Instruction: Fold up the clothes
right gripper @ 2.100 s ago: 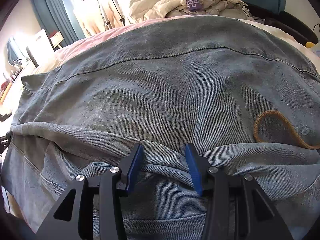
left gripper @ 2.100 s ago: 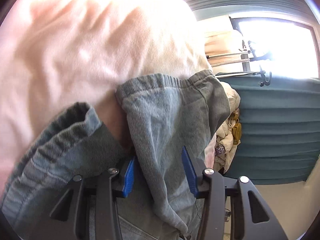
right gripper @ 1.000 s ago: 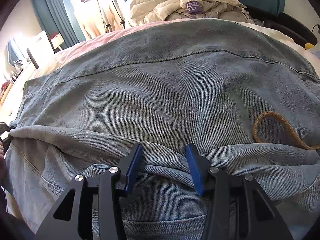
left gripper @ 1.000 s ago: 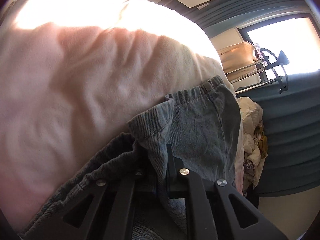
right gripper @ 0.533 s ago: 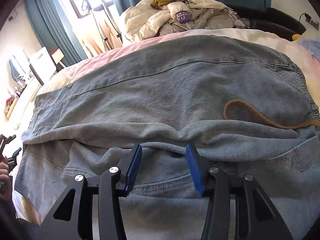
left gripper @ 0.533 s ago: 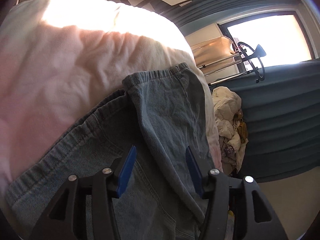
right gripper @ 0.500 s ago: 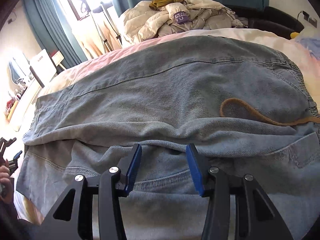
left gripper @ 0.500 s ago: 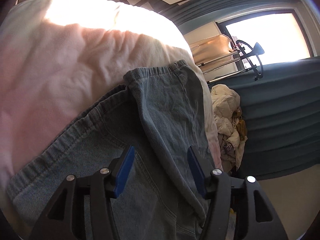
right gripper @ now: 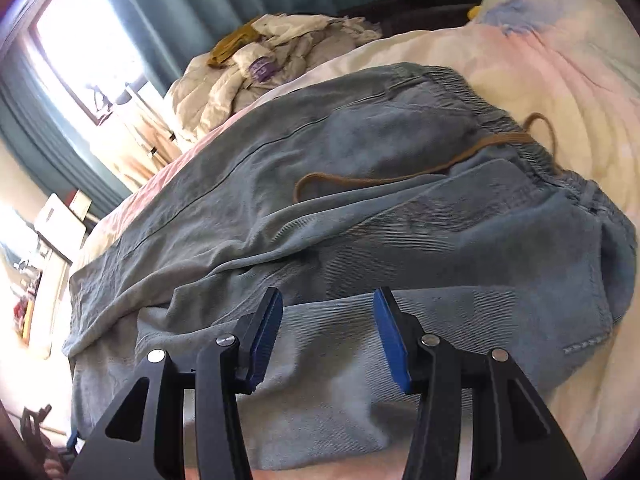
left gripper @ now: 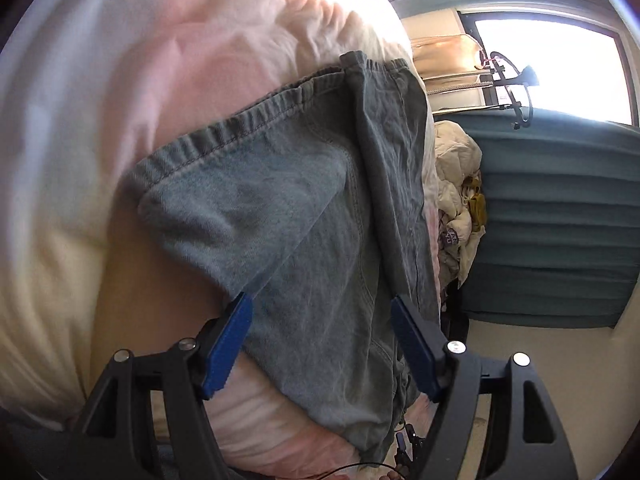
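Light blue jeans point(left gripper: 300, 220) lie folded lengthwise on the pink and cream bed cover point(left gripper: 160, 80). My left gripper point(left gripper: 318, 302) hangs over the near end of the jeans with its jaws opening wide. Denim shows between the blue pads point(left gripper: 230, 340), but they do not press on it. In the right wrist view the jeans point(right gripper: 360, 240) stretch away, with the elastic waistband point(right gripper: 480, 92) at the right and a brown drawstring point(right gripper: 400, 176) looped on top. My right gripper point(right gripper: 327, 296) stands open just above the lower layer, holding nothing.
A heap of pale quilted clothes point(right gripper: 280, 52) with a mustard garment lies past the far side of the bed. Teal curtains point(left gripper: 560, 220) and a bright window point(right gripper: 88, 40) stand behind it. The bed cover point(right gripper: 560, 80) extends to the right of the waistband.
My left gripper has let go of the denim fold it pinched, opened wide and drawn back. My right gripper has drawn back from the fold and rolled, so the jeans now look tilted.
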`<state>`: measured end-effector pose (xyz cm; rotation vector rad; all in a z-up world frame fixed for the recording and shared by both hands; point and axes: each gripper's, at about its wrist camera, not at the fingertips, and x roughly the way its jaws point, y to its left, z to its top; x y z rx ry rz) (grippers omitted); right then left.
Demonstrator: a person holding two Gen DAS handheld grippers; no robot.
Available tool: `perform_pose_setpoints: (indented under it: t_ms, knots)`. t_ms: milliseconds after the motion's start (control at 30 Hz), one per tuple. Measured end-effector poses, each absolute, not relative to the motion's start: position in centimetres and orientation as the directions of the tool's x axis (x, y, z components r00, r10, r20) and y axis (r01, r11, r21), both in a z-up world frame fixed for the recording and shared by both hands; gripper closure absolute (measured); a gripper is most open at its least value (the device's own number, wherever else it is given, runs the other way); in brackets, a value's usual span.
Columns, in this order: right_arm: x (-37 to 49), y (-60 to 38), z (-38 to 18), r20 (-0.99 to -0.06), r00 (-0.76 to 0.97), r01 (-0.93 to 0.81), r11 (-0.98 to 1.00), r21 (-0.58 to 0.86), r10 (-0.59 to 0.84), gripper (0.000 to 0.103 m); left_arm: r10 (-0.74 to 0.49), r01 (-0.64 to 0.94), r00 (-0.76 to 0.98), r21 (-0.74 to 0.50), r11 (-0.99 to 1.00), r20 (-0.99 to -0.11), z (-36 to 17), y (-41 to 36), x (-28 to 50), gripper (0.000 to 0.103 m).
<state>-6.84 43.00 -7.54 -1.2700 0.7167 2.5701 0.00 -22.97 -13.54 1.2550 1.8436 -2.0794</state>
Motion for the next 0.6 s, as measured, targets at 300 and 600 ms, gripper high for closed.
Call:
perform_pose_setpoints:
  t_ms: [300,600]
  knots:
    - [0.1,50.4,-6.1,-0.71,-0.695,-0.622,-0.589,0.516,0.112,0.055,0.494,0.599,-0.652,-0.79,-0.129,-0.575,-16.7,-22.8,0.6,0.03]
    - [7.0,56.1,-10.2,-0.716,-0.668,-0.744,-0.138,0.654,0.202,0.054,0.486,0.582,-0.68,-0.807,-0.098,-0.549,-17.0,-22.8,-1.1,0.032]
